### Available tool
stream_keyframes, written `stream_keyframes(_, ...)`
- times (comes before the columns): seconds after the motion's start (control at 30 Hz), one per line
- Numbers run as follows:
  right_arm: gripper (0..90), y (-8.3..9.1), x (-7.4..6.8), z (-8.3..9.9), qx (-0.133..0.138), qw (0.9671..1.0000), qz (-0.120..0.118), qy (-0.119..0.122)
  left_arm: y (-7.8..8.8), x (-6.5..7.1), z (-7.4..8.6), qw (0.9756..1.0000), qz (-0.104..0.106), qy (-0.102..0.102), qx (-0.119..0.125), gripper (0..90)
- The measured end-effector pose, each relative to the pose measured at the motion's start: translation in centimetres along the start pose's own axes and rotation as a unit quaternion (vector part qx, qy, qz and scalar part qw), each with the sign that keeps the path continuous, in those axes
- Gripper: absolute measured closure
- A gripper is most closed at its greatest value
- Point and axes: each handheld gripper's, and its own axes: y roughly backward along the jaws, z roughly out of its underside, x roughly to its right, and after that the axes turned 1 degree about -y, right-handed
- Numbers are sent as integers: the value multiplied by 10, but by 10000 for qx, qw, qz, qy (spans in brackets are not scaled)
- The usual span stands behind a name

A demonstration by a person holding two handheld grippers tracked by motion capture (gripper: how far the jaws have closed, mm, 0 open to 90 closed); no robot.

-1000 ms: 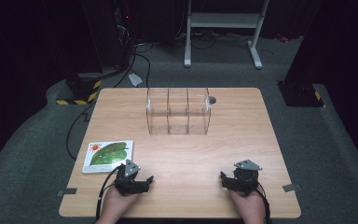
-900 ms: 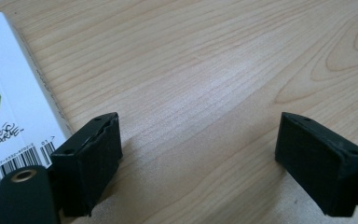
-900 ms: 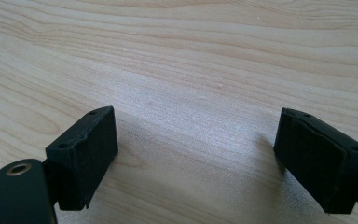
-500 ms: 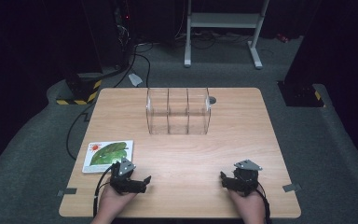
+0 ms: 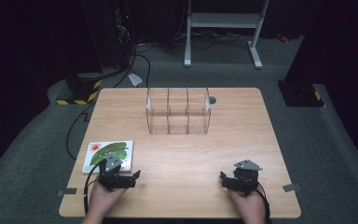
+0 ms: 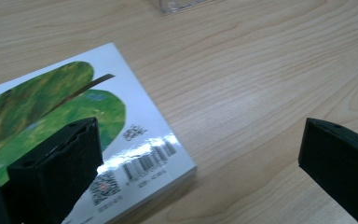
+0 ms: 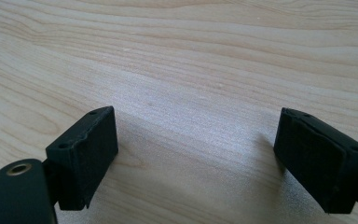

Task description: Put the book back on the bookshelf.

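A picture book [image 5: 109,155] with a green leaf cover lies flat at the table's front left. In the left gripper view the book [image 6: 65,107] shows its barcode corner. My left gripper [image 5: 120,178] is open at the book's near right corner. In its own view the left gripper [image 6: 200,135] has one jaw over the cover and the other over bare wood. My right gripper [image 5: 233,181] rests low at the front right, and its own view shows the right gripper [image 7: 196,130] open with only wood between the jaws.
A clear plastic organiser [image 5: 178,111] with three compartments stands at the table's back centre, and a corner of the organiser [image 6: 182,4] shows in the left gripper view. A small dark round thing [image 5: 212,100] sits beside it. Cables [image 5: 77,126] hang off the left edge.
My left gripper has shifted a little to the left, closer to the book's corner. The right gripper has stayed where it was.
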Motion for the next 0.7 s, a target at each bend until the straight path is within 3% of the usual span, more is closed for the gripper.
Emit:
stream_keyframes(0.37,131,0,0,0,0,10000,-1,0,10,-37,5,9988,-241,412,-59,0)
stream_keyframes(0.7,131,0,0,0,0,10000,-12,9,28,-75,12,9958,-610,677,-79,0)
